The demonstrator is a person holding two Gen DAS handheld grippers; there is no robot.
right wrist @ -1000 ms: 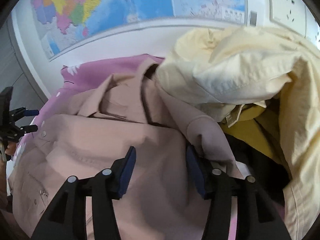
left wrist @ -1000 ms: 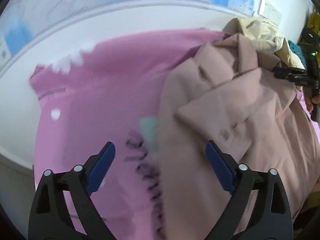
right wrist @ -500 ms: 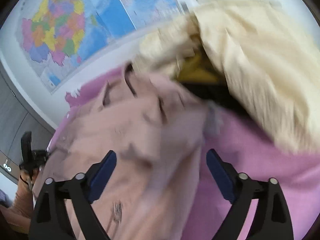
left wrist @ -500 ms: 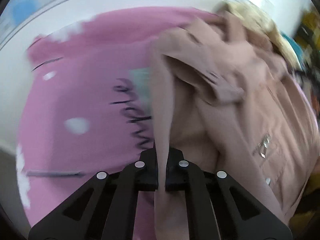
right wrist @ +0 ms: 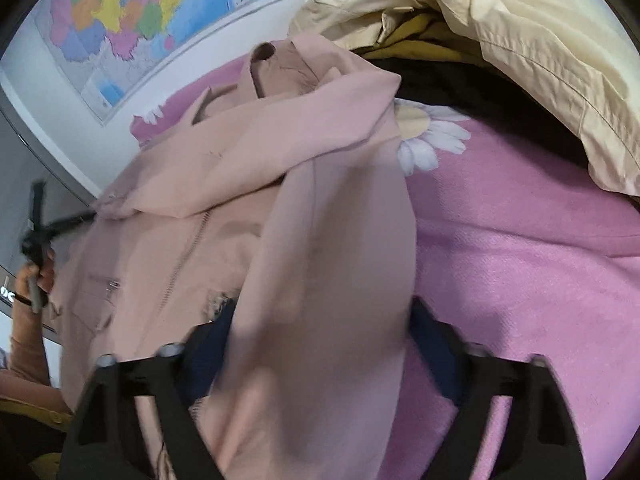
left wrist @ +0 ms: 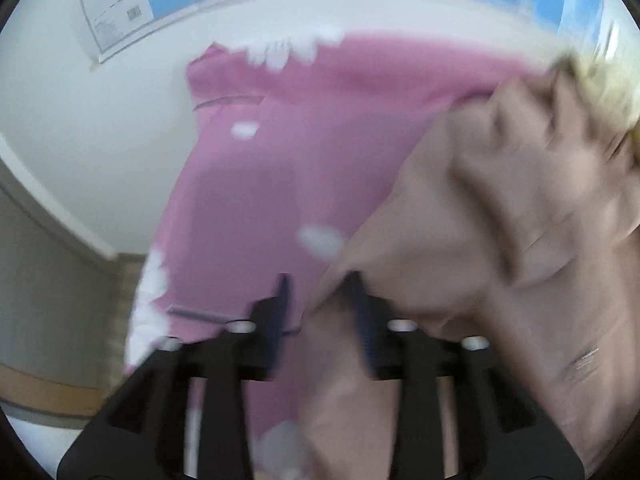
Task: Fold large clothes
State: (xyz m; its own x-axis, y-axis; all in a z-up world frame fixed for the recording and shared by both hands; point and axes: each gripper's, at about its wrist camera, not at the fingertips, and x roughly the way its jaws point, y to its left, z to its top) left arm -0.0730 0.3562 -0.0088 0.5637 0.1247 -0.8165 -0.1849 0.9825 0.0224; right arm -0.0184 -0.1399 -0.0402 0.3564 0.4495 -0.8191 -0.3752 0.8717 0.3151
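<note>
I am holding two claws over a pink blanket (right wrist: 520, 248) with a beige jacket (right wrist: 224, 176) lying on it.

In the left camera view, my left claw (left wrist: 320, 304) sits at the bottom centre, its jaws a narrow gap apart, with an edge of the jacket (left wrist: 500, 220) between them. The picture is blurred, so I cannot tell whether they grip that edge. From there the jacket spreads toward the upper right of the frame.

In the right camera view, my right claw (right wrist: 320, 336) is at the bottom centre, jaws wide, with a long strip of the jacket, probably a sleeve, draped between them and not pinched. That strip runs from the bottom of the frame up toward the collar at upper centre. The jacket's body lies to the left of this claw, bare blanket to the right.

A cream garment (right wrist: 520, 32) is heaped at the upper right.

I judge the right claw nearer the sleeve.
</note>
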